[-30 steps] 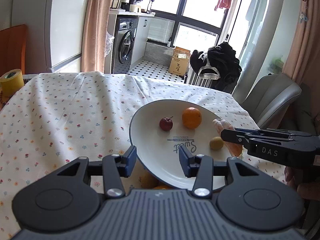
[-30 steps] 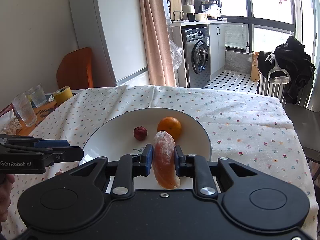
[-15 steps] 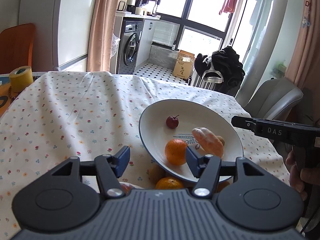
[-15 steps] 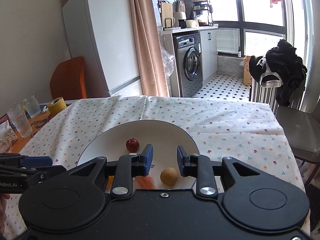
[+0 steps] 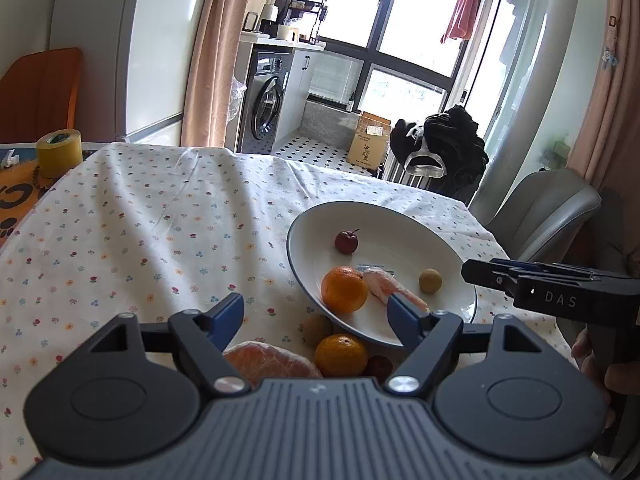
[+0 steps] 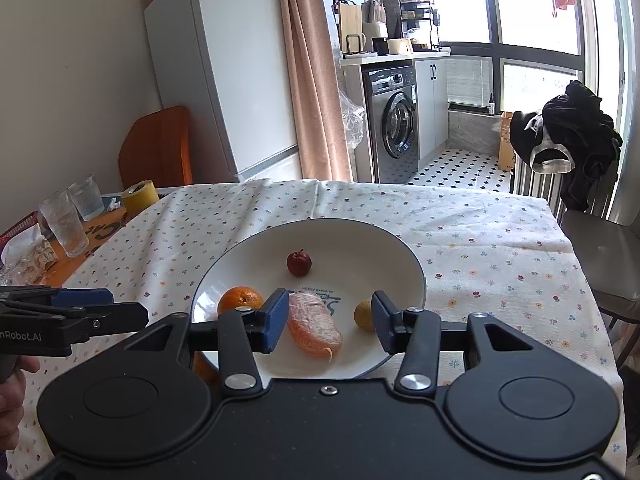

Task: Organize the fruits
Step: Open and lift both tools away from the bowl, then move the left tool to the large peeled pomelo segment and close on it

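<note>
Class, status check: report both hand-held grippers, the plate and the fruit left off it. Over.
Left hand-held gripper open, empty. Right hand-held gripper open, above wrapped fruit on plate. Orange and others wait on tablecloth. Nothing blocking.

Sunlit windows (image 6: 536,4), washing machine (image 6: 394,120)

In the white plate (image 6: 404,252): orange (image 6: 240,299), wrapped peeled segment (image 6: 314,326), small red fruit (image 6: 299,263), yellowish fruit (image 6: 363,314).

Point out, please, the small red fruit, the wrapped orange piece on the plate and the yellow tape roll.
small red fruit (image 6: 299,263), right wrist view, its body.
wrapped orange piece (image 6: 314,324), right wrist view, its middle.
yellow tape roll (image 5: 59,152), left wrist view, its side.
</note>
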`<state>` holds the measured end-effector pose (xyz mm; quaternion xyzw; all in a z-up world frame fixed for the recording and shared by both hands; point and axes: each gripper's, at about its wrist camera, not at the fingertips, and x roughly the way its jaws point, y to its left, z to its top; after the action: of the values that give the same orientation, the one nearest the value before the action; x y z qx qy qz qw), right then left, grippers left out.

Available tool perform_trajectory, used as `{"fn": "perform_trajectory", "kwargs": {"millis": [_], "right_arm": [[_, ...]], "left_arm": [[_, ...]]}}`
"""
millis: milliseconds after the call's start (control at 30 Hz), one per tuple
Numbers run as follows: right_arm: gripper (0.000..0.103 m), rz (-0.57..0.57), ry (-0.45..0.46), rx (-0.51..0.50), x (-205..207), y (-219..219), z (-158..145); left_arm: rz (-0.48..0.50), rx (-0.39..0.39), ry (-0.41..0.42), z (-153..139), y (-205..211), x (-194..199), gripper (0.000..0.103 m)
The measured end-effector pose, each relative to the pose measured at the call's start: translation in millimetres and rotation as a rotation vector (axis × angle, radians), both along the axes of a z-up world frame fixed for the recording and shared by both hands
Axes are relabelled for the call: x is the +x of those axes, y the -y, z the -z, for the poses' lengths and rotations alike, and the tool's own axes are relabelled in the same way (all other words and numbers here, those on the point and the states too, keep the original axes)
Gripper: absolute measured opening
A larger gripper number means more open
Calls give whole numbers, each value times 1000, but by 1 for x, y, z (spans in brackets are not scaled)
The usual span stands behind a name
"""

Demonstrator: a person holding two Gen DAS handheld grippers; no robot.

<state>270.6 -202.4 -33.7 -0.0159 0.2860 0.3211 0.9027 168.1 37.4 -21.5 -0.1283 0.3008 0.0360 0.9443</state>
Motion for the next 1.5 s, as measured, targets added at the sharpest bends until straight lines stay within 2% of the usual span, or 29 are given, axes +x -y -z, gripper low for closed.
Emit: {"fn": "perform_trajectory", "kwargs": {"millis": [133, 200, 300, 567, 700, 833, 1000, 1167, 1333, 1500], "right_arm": [[55, -8, 0, 5, -9, 2, -2], [63, -12, 0, 12, -14, 3, -2], [76, -21, 3, 21, -22, 5, -2], [103, -35, 20, 70, -39, 12, -6], [103, -39, 22, 80, -47, 16, -6], [103, -43, 17, 79, -53, 18, -4], [103, -40, -8, 111, -57, 26, -4], [103, -42, 7, 103, -63, 29, -3], [103, -69, -7, 92, -67, 28, 2], [102, -81, -18, 87, -69, 28, 8]], "left_arm": [[7, 3, -3, -1, 3, -6, 78], [4, 7, -4, -1, 3, -10, 79], [-8, 19, -9, -1, 5, -15, 87], [-41, 27, -27, -1, 5, -28, 94], [-54, 25, -18, -3, 4, -36, 95], [-63, 48, 19, -7, 7, -45, 103], [-72, 60, 37, -8, 7, -53, 103], [-70, 62, 45, -7, 6, -59, 103], [-69, 77, 26, -1, 7, -61, 103], [-66, 49, -8, 8, 5, -60, 103]]}}
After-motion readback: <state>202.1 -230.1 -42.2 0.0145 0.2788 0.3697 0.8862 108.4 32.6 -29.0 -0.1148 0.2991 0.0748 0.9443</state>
